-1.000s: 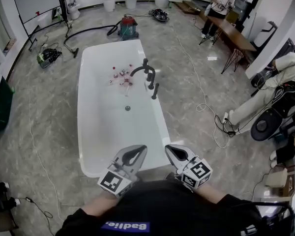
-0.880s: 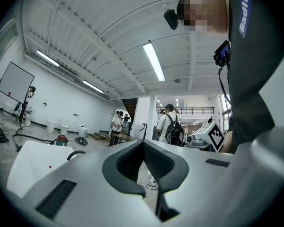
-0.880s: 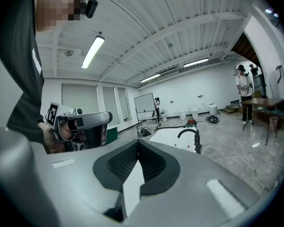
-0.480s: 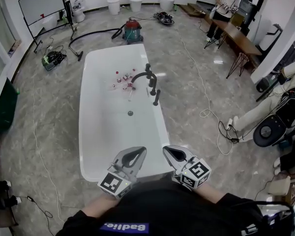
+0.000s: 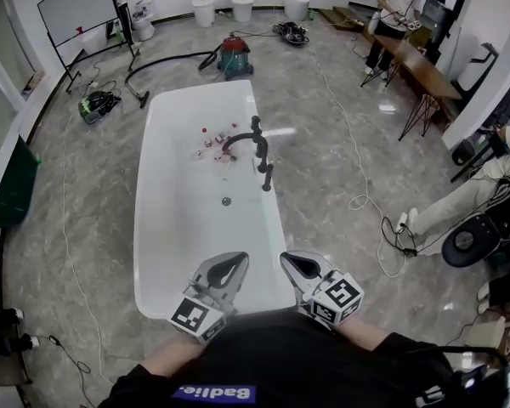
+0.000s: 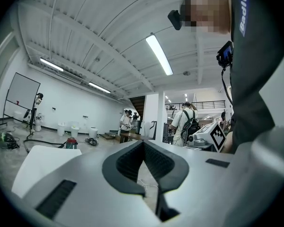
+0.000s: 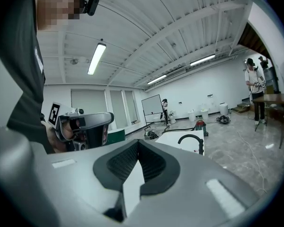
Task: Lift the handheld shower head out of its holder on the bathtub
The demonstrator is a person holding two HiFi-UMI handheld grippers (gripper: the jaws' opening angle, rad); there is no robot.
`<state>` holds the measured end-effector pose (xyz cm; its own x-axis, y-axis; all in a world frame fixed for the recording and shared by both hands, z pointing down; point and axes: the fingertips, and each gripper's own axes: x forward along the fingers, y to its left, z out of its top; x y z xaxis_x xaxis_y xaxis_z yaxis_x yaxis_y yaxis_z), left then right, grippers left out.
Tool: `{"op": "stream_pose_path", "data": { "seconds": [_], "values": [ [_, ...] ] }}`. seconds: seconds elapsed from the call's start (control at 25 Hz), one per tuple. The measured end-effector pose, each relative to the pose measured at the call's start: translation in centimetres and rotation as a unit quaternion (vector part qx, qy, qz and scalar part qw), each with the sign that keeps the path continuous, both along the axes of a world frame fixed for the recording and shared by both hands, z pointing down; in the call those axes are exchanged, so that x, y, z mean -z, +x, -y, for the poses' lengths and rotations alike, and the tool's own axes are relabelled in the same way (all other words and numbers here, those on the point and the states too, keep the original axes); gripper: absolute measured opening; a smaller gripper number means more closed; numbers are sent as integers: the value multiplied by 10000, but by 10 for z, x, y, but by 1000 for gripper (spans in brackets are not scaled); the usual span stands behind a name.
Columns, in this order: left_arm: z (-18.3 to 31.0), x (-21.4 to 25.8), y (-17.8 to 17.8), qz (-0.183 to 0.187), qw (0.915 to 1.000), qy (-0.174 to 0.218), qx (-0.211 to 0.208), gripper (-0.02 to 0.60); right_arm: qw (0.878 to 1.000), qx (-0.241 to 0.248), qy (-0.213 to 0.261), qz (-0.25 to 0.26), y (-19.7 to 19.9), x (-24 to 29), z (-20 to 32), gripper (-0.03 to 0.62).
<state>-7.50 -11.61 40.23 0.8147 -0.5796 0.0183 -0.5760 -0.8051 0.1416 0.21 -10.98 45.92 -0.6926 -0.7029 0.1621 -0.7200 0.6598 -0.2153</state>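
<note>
A white bathtub (image 5: 161, 253) lies lengthwise ahead of me. On its right rim stands a black faucet set (image 5: 253, 139) with a curved spout. The black handheld shower head (image 5: 268, 177) stands upright in its holder at the near end of that set. My left gripper (image 5: 240, 259) and right gripper (image 5: 287, 258) hover side by side over the tub's near end, well short of the shower head. Both are shut and hold nothing. In the right gripper view the spout (image 7: 191, 139) shows far ahead, beyond the closed jaws (image 7: 138, 142). The left gripper's (image 6: 143, 142) jaws also meet.
Small bottles (image 5: 214, 141) and a drain (image 5: 227, 201) lie inside the tub. A red and green vacuum (image 5: 235, 55) with its hose stands beyond it. Cables (image 5: 357, 185) trail over the marble floor on the right. A whiteboard (image 5: 75, 5) stands far left; people and a table (image 5: 416, 53) far right.
The tub and faucet set have slid slightly down the head view, nearer to me. Both grippers keep their place at the bottom of the view, still shut.
</note>
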Motion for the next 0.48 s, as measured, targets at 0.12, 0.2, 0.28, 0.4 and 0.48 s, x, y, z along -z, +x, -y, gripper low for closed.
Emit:
{"op": "stream_pose_path", "data": {
  "seconds": [0.12,0.2,0.28,0.4,0.48],
  "values": [
    [12,2,15,58,10000,43,39,6,10000,-5,-24,30,15,0,10,2],
    [18,4,23,79,9999,62,62,6,10000,13,-31,35,23,0,14,2],
    [24,4,30,94,9999,42,85,6,10000,27,-48,47,29,-1,18,2],
    [32,3,37,108,9999,10,95,6,10000,20,-67,69,37,-2,25,2],
    [36,3,41,119,9999,28,92,6,10000,11,-58,76,42,-2,29,2]
  ]
}}
